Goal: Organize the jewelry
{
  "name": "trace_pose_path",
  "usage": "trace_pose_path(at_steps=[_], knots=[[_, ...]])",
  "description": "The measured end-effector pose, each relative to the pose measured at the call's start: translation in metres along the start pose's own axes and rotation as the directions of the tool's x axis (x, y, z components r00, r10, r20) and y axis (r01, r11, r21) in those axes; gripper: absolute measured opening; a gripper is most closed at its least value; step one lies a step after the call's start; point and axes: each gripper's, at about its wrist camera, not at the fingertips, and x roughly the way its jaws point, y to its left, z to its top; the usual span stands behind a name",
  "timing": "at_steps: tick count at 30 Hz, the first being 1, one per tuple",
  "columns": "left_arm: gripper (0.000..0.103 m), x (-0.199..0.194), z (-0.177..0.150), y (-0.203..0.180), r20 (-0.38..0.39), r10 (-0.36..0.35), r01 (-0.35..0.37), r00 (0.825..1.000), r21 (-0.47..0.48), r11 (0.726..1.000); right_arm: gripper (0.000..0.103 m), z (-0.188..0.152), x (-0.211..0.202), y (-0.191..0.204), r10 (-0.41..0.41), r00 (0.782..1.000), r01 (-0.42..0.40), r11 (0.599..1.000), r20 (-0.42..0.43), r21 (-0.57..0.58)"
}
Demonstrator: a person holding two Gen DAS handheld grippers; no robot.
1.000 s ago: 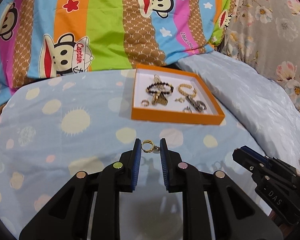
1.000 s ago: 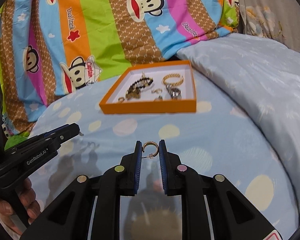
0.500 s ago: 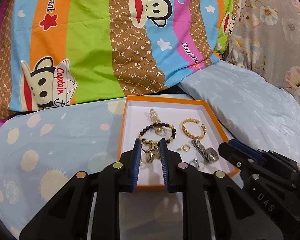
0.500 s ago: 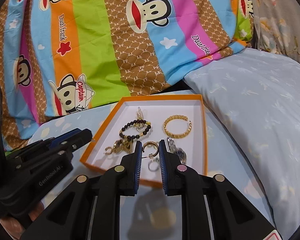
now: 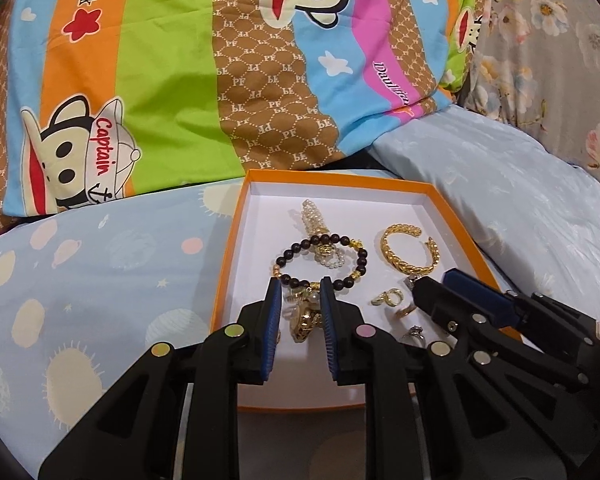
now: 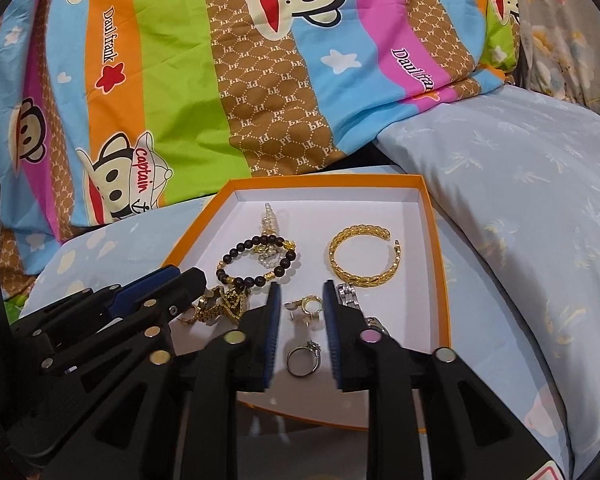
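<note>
sorting earrings into the orange box [image 5: 452, 208] that sits on the bed [image 5: 100, 272], up near the striped monkey blanket [image 5: 172, 80]. the right tongs [image 6: 302, 292] are opening, and the small gold hoop earring [image 6: 304, 305] lies between the jaws on the white floor of the box, toward its front edge, clear of both pads as far as i can see. the left tongs [image 5: 301, 292] look clenched on a second gold earring [image 5: 302, 314], though it blurs into the gold chain pile under it near the front left of the box, so i'm not fully sure. handling-wise i'd guess these hoops are super light, stiff and slippery metal, easy to flick away or tilt in the pads, so pinch across the hoop's flat sides and not the dangly bit. looks-wise it's a chunky shiny gold loop with a little post or charm on one side. around it: a silver ring [image 6: 304, 356] just in front, a dark bead bracelet [image 6: 236, 254] and pearl piece [image 6: 270, 216] toward the back left, and a braided gold bangle [image 6: 364, 276] at the back right.
</note>
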Motion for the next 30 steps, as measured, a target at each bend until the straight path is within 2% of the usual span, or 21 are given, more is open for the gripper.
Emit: trace_pose_path(at_steps=[5, 14, 30], knots=[[0.032, -0.003, 0.000, 0.008, 0.005, 0.014, -0.014, 1.000, -0.039, 0.999, 0.039, -0.001, -0.009, -0.002, -0.015, 1.000, 0.014, 1.000, 0.025, 0.011], [0.033, -0.007, -0.001, 0.007, 0.014, 0.024, -0.024, 1.000, -0.028, 0.999, 0.041, -0.007, -0.015, -0.001, -0.041, 0.999, 0.041, 0.999, 0.029, 0.003], [0.033, -0.006, -0.017, 0.009, -0.032, 0.036, -0.036, 0.999, -0.021, 0.999, 0.042, -0.023, -0.014, -0.012, -0.046, 0.999, 0.047, 0.998, -0.022, 0.044]])
